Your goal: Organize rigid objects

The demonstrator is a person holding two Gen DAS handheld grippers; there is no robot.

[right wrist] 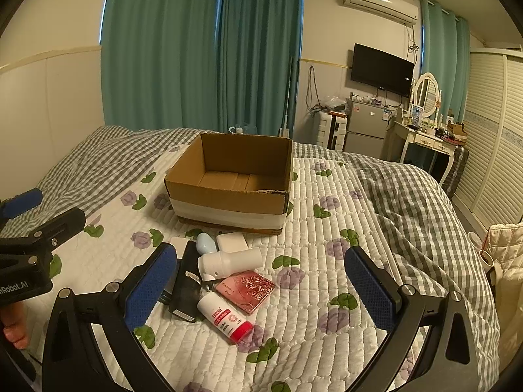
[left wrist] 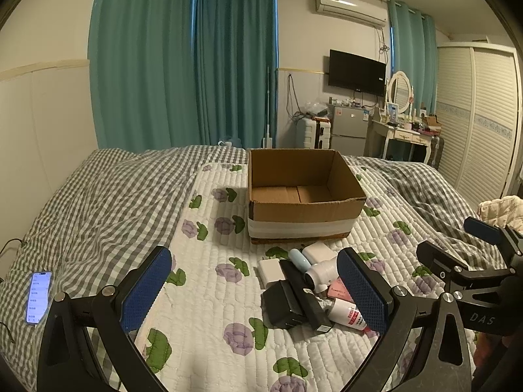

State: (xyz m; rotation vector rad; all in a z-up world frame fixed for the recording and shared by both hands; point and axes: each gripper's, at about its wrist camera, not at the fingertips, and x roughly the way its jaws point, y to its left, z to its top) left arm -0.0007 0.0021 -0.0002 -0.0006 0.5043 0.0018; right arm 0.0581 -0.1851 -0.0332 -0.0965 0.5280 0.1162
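An open, empty cardboard box stands on the quilted bed. Just in front of it lies a heap of small items: a white bottle with a red cap, a pink flat case, a white bottle on its side, a black block, a pale blue piece, and white adapters. My left gripper hovers open above the heap's left part. My right gripper is open too, held over the heap.
A phone with a lit screen lies on the checked cover at the far left. Teal curtains, a fridge, a dressing table and a wardrobe stand beyond the bed. A hand holds the left gripper.
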